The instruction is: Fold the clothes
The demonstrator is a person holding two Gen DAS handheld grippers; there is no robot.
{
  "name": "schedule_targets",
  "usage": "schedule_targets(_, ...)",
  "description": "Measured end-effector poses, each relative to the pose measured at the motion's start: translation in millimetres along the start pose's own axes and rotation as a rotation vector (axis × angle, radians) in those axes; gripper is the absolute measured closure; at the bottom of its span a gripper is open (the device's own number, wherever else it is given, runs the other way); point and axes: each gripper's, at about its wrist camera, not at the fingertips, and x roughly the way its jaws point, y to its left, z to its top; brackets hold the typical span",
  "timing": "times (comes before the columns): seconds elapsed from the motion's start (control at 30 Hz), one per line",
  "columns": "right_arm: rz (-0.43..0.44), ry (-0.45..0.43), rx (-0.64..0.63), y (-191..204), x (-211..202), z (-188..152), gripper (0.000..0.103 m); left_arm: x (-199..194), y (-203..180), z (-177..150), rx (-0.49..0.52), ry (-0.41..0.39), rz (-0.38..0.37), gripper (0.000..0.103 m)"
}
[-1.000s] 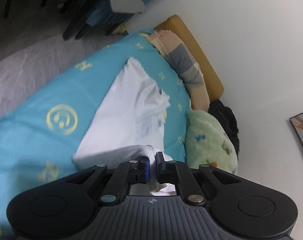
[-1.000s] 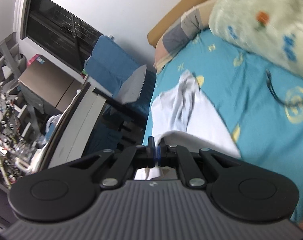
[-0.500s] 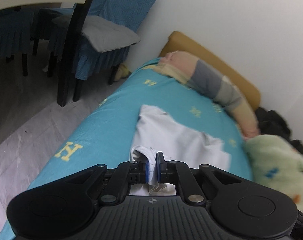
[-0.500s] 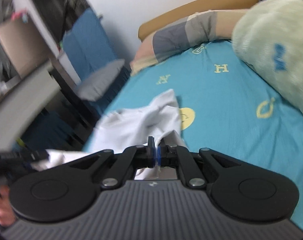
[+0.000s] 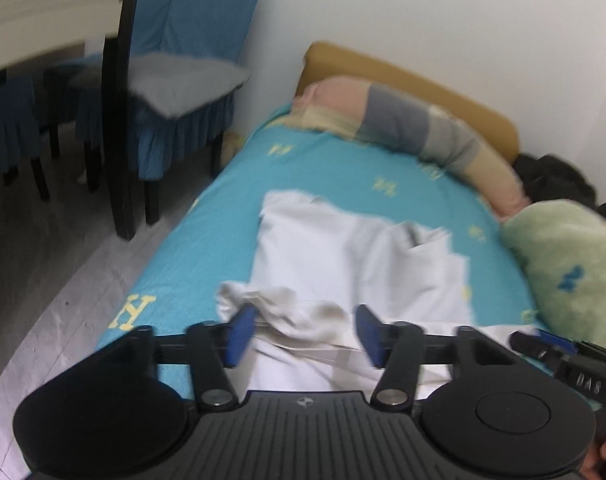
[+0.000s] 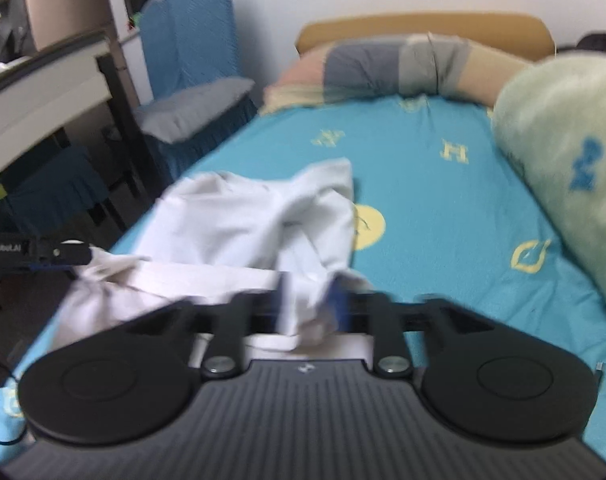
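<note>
A white garment lies spread on the turquoise bed sheet. Its near edge is bunched just in front of both grippers. My left gripper is open, its blue pads apart on either side of the bunched near-left corner. My right gripper is open, with a fold of the same white garment lying loose between its blurred pads. The right gripper's tip shows at the right edge of the left wrist view. The left gripper's tip shows at the left of the right wrist view.
A striped bolster pillow and a tan headboard lie at the far end. A green plush blanket fills the right side of the bed. A blue-covered chair and a desk stand left of the bed.
Both grippers were shut on the garment's near edge and carried it toward the pillows. Now both have opened and the edge rests on the bed.
</note>
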Motion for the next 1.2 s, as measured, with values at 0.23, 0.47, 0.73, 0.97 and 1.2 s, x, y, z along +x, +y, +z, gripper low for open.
schedule_targets(0.23,-0.003,-0.117,-0.016,24.2,-92.0,7.7,0.026,-88.2,-42.0,-21.7,0.085,-0.106,-0.032,0.016)
schedule_targets(0.47,-0.01,-0.169,-0.02,41.7,-163.5,-7.8,0.026,-158.9,-78.6,-56.1,0.162,-0.179,-0.036,0.005)
schedule_targets(0.73,-0.013,-0.22,0.012,48.7,-199.7,-46.9,0.026,-200.2,-81.0,-107.8,0.157,-0.231,-0.017,0.003)
schedule_targets(0.97,-0.022,-0.263,0.023,49.8,-204.8,-57.1,0.026,-198.8,-82.0,-121.9,0.155,-0.221,-0.031,0.001)
schedule_targets(1.2,-0.052,-0.264,0.032,47.3,-200.5,-60.3,0.026,-181.3,-73.0,-119.5,0.068,-0.162,-0.025,0.0)
